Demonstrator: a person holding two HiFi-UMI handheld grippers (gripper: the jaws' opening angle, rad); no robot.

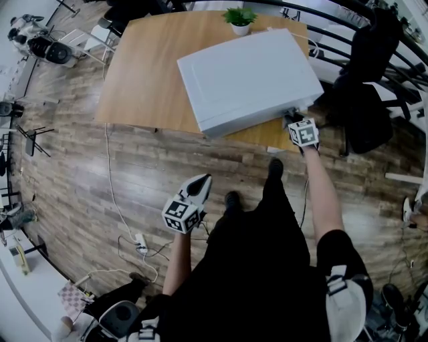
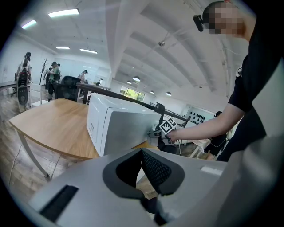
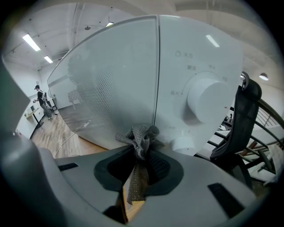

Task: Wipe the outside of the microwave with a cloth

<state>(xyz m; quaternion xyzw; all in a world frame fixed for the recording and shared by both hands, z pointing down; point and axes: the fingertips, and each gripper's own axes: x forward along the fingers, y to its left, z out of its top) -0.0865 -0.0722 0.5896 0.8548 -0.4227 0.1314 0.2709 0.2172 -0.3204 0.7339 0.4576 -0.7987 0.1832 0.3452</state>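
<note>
Clear only in its own view, the right gripper (image 3: 141,153) is clamping a crumpled grey mesh cloth (image 3: 140,136) against the glossy white boxy microwave (image 3: 128,75), while the left gripper (image 2: 143,156) is hanging closed and empty.

I see a wooden table (image 1: 137,73) with rounded corners standing on a plank floor (image 1: 87,180). A white microwave (image 1: 249,79) sits on its right half, turned at an angle, with its front close to the near edge. A small potted plant (image 1: 239,18) stands at the far edge, just behind the microwave. My left gripper view picks up one slanted metal leg (image 2: 27,153) under the near corner. On the floor, near the person's feet, a white power strip (image 1: 141,242) lies among loose cables, and a thin white cable (image 1: 112,194) trails toward it from the table's near edge.
</note>
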